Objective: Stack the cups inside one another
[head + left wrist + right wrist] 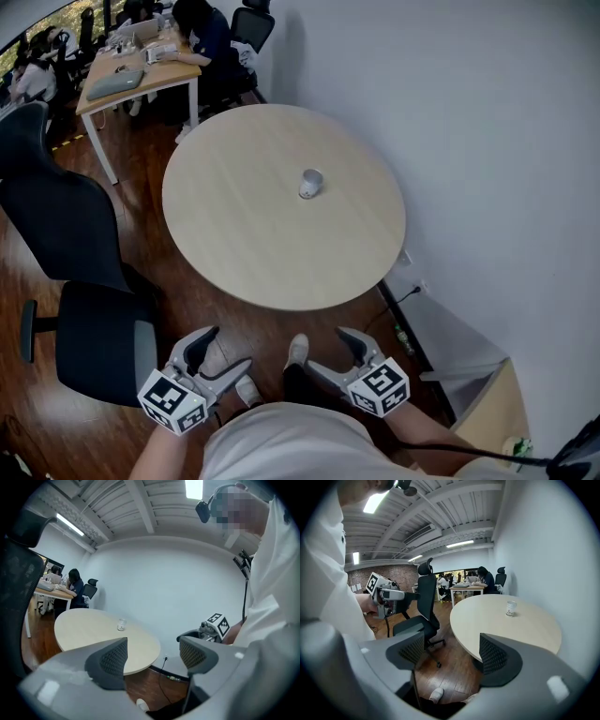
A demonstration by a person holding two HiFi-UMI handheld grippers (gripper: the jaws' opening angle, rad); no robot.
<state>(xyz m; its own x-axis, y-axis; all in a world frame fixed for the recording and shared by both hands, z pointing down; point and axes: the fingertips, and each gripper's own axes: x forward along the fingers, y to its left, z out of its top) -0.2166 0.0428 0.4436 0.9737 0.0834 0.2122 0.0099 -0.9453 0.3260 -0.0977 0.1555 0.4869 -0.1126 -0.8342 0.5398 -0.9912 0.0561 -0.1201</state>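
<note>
A small pale cup (310, 183), possibly several nested ones, stands upright near the middle of the round wooden table (253, 244). It shows small and distant in the left gripper view (121, 625) and the right gripper view (511, 608). Both grippers hang low by the person's body, off the near edge of the table. My left gripper (222, 353) is open and empty (152, 660). My right gripper (333, 354) is also open with nothing between its fingers (452, 656). Each gripper view catches the other gripper's marker cube.
A black office chair (84, 272) stands left of the table over a dark wooden floor. A white wall (487, 141) runs close along the table's right side. A desk with seated people (141, 75) is at the far left. A wooden box (487, 412) sits bottom right.
</note>
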